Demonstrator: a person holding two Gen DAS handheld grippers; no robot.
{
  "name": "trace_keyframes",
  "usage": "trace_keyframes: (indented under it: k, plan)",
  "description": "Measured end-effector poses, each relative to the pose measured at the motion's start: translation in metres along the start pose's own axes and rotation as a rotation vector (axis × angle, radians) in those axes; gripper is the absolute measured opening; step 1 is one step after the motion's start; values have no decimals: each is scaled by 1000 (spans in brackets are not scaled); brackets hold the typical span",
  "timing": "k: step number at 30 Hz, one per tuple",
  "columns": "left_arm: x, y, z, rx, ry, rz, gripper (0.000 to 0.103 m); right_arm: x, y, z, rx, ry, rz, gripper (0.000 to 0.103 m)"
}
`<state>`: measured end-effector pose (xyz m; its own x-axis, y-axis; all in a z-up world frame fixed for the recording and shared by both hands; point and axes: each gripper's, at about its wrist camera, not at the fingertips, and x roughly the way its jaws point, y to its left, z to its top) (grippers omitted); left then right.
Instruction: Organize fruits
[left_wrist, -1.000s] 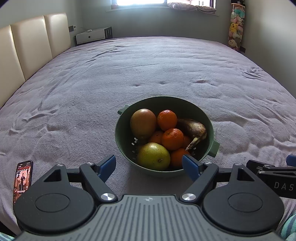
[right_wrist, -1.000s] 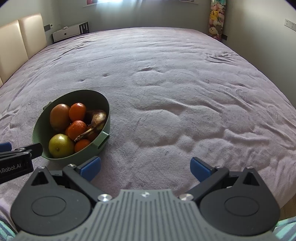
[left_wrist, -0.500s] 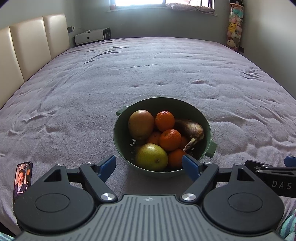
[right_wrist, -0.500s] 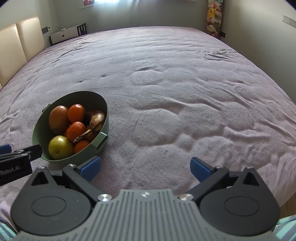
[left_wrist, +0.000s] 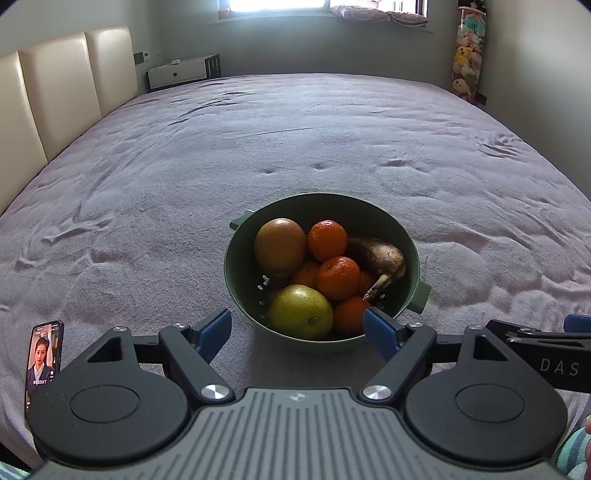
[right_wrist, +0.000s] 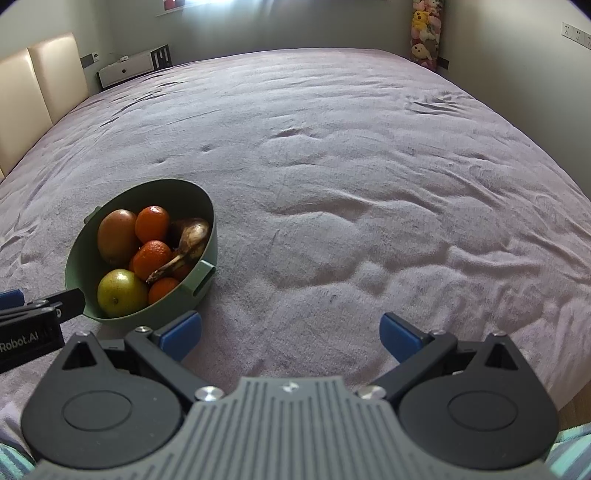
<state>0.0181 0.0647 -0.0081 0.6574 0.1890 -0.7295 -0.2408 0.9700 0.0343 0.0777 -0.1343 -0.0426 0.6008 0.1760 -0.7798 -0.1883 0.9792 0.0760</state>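
Observation:
A green bowl (left_wrist: 369, 206) with two handles sits on the purple bedspread. It holds a brownish-red mango (left_wrist: 280, 245), a yellow-green apple (left_wrist: 300, 312), several oranges (left_wrist: 338, 277) and a dark overripe banana (left_wrist: 384, 260). My left gripper (left_wrist: 297, 328) is open and empty just in front of the bowl's near rim. The bowl also shows in the right wrist view (right_wrist: 177, 192), to the left. My right gripper (right_wrist: 290, 334) is open and empty over bare bedspread to the right of the bowl.
A phone (left_wrist: 43, 360) with a lit screen lies at the near left edge of the bed. A cream headboard (left_wrist: 55, 88) runs along the left. A white cabinet (left_wrist: 181, 72) and hanging plush toys (left_wrist: 467, 55) stand at the far wall.
Both grippers have drawn back and risen slightly, so the bowl sits a little lower and farther in view. Both stay open and empty. The fruit has not moved.

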Motion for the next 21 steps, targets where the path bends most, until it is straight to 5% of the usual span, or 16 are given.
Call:
trace_keyframes:
  k: [21]
  plan:
    - [0,0,0,-11,10,-15,95,2,4,-1,-8,21,22,99]
